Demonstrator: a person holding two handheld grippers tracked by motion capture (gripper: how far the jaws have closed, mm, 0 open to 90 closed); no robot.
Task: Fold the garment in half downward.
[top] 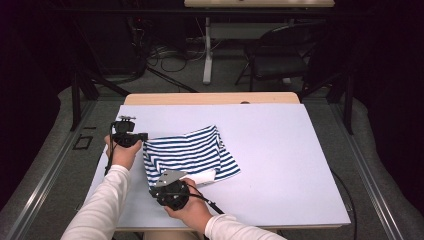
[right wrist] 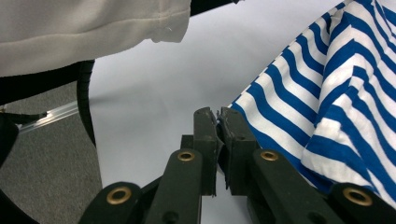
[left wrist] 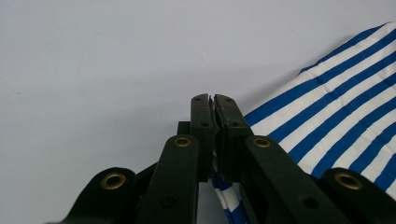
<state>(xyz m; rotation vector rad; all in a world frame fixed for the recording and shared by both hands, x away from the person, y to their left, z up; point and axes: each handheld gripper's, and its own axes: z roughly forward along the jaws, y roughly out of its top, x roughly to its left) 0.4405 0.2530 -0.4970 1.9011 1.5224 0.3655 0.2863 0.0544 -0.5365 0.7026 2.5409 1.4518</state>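
High view: striped cloth [top: 192, 155] lies left of centre on the white table [top: 280, 150], partly folded. Left gripper [top: 141, 136] is clamped on its upper-left corner, right gripper [top: 161, 182] clamped on the lower-left edge; both gripper views show jaws closed with fabric pinched between. To fold well, both should lift together, keep the edge taut, and carry it evenly across. No readable labels or writing.
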